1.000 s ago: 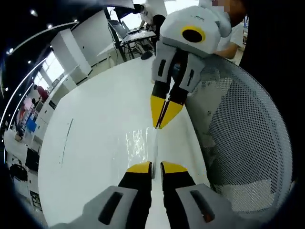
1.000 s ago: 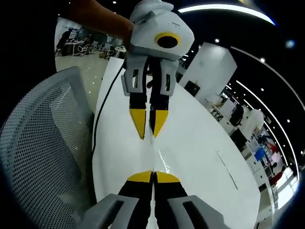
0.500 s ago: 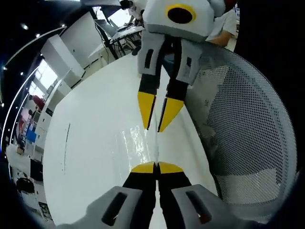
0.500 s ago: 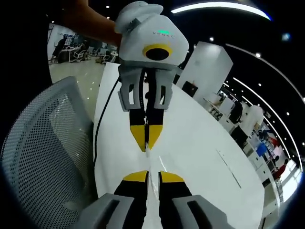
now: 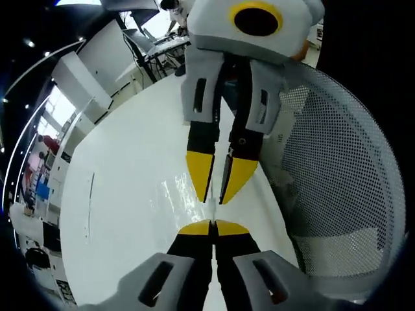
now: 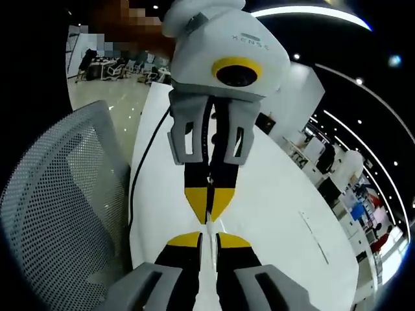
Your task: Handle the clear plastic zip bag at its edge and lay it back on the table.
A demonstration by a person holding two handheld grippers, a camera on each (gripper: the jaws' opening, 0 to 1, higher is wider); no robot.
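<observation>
Facing each other nose to nose over the white counter (image 5: pixel 123 194), the two tongs had drawn much nearer than a second before. The left tongs (image 5: pixel 212 227) were pinched shut on the edge of the clear plastic zip bag (image 5: pixel 185 197), having been slightly parted earlier. The right tongs (image 6: pixel 209 240) stood a crack open about the bag's edge, having loosened. The bag hung just over the counter beside the mesh chair (image 5: pixel 337 194); I judged laying down remained.

Clear zip bag (image 5: pixel 188 194) stretched edge-on above white table (image 5: pixel 123 194), apparently crinkled.
</observation>
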